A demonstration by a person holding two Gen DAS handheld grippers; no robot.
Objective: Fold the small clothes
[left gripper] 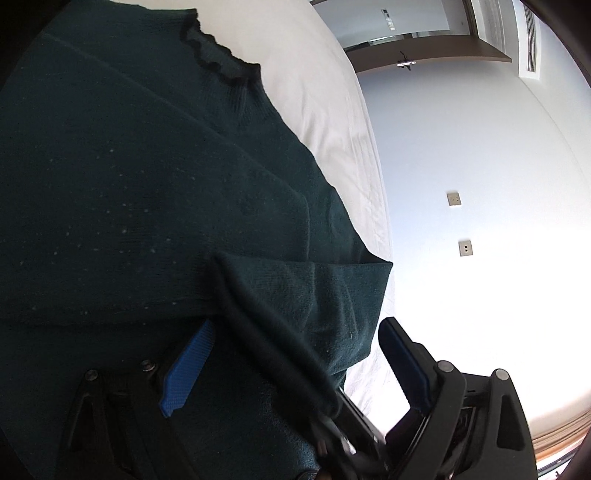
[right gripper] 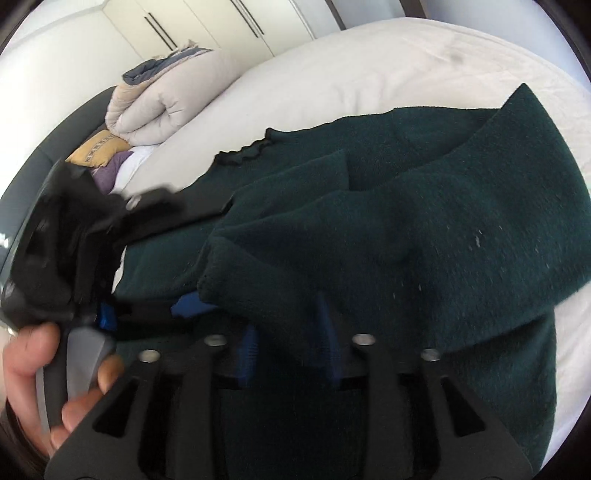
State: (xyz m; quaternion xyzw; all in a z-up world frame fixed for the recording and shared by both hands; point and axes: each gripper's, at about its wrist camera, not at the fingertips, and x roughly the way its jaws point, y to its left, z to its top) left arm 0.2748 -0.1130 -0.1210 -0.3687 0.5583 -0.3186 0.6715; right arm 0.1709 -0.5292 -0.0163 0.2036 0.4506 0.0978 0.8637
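A dark green sweater lies spread on a white bed, its frilled collar at the top. My left gripper is open wide, blue pads on either side of a folded sleeve cuff and not pressing it. In the right wrist view the sweater covers the bed, with a sleeve folded across the body. My right gripper is open, and the sleeve cuff drapes loosely between its pads.
A person's hand holds a grey handle at the lower left, under blurred black hardware. A rolled beige duvet and yellow and purple cushions lie at the bed's far end. Wardrobe doors stand behind. Wall sockets are beyond the bed.
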